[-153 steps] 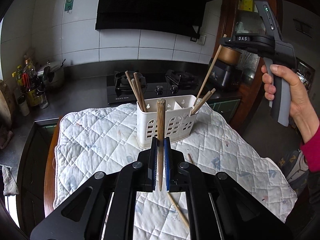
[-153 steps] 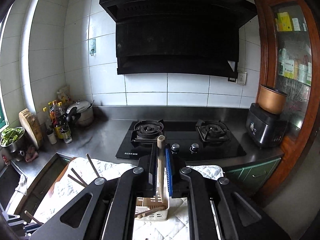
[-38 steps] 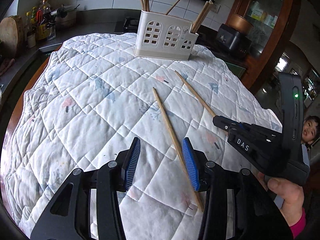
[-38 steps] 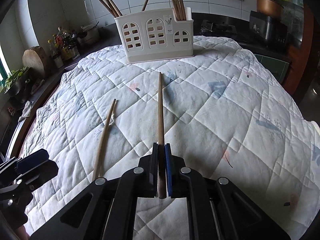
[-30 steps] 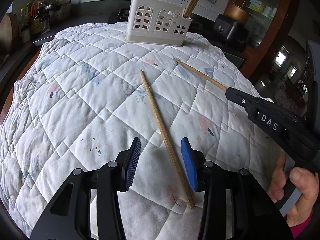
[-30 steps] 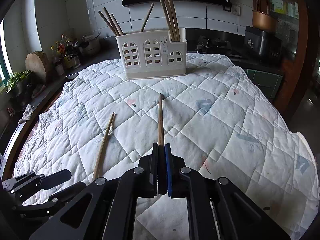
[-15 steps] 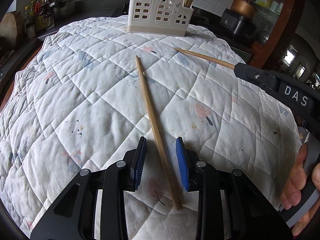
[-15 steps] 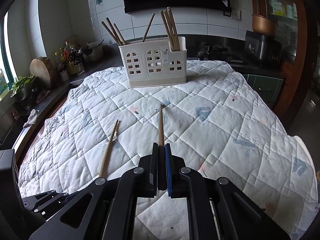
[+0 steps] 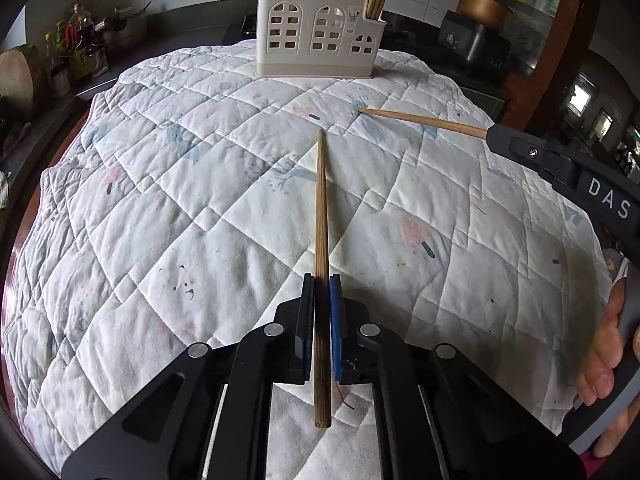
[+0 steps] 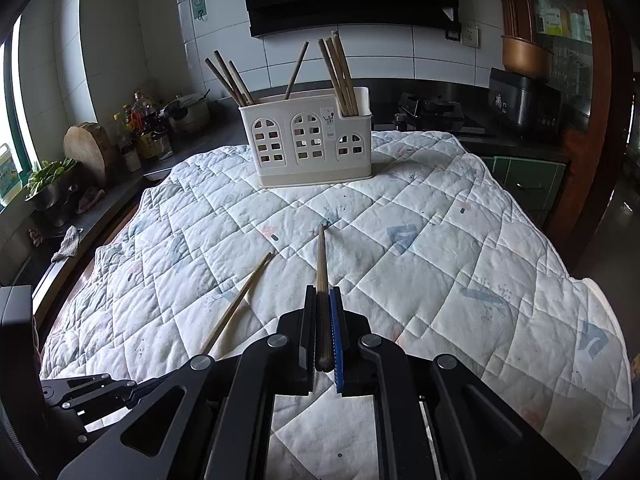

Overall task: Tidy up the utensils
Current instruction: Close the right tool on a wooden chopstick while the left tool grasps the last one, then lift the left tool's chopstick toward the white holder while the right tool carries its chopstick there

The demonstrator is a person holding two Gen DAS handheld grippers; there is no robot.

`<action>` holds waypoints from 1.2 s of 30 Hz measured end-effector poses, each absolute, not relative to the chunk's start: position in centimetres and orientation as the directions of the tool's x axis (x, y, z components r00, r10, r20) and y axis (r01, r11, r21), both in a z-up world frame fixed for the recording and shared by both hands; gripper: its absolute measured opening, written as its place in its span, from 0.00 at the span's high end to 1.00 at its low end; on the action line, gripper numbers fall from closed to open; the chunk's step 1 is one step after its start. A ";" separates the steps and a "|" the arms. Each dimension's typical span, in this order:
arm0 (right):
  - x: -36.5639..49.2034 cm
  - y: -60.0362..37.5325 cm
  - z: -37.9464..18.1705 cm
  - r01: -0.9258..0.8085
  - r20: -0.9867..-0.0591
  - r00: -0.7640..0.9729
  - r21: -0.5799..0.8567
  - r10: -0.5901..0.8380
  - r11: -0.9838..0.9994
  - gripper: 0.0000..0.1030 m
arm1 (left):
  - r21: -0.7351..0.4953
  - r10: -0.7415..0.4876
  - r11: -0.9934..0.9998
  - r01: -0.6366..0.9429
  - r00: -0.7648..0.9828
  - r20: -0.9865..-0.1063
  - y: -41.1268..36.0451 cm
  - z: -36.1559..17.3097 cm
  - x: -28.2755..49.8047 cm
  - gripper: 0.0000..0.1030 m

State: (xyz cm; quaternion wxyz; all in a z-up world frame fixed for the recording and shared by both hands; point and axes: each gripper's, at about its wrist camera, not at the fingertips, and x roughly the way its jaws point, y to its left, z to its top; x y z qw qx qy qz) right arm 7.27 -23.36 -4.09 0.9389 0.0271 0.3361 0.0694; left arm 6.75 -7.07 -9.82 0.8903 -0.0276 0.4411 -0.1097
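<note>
Both my hand-held grippers are down low over the quilt, and each one has a chopstick pinched tight.

My left hand-held gripper has just been closing, and now its two pads squeeze a brown chopstick. That stick points straight ahead at the rack, with its thin tip on the quilt and its thick end poking back past the pads.

My right hand-held gripper is closed on the other chopstick. This stick also points at the rack, and its tip is down at the quilt. From the left camera I see it come in from the right side, with my hand on the handle.

The quilt is white with small faded pictures, and it covers the whole worktop. The two sticks lie near each other, and their tips are apart.

The rack is white with little window holes. It stands at the far end of the quilt, well apart from both tips. More chopsticks stand in it, some at the left, one in the middle and a bunch at the right.
</note>
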 end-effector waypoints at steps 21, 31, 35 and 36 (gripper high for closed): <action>9.9 -24.8 2.4 -0.190 -0.567 0.797 0.093 0.208 0.977 0.94 | -0.146 -0.294 0.954 0.262 0.727 -0.621 -3.4 -0.8 9.2 0.94; 15.5 -26.4 11.7 -0.232 -0.522 0.825 0.038 0.217 0.972 0.94 | -0.153 -0.307 0.951 0.269 0.754 -0.581 -1.8 3.2 13.2 0.94; 18.9 -26.6 15.2 -0.207 -0.499 0.849 -0.011 0.174 0.978 0.94 | -0.161 -0.316 0.948 0.274 0.760 -0.569 -1.5 4.3 14.7 0.94; 19.8 -26.6 15.8 -0.195 -0.492 0.856 -0.022 0.159 0.981 0.94 | -0.159 -0.316 0.948 0.276 0.763 -0.563 -1.5 4.6 15.0 0.94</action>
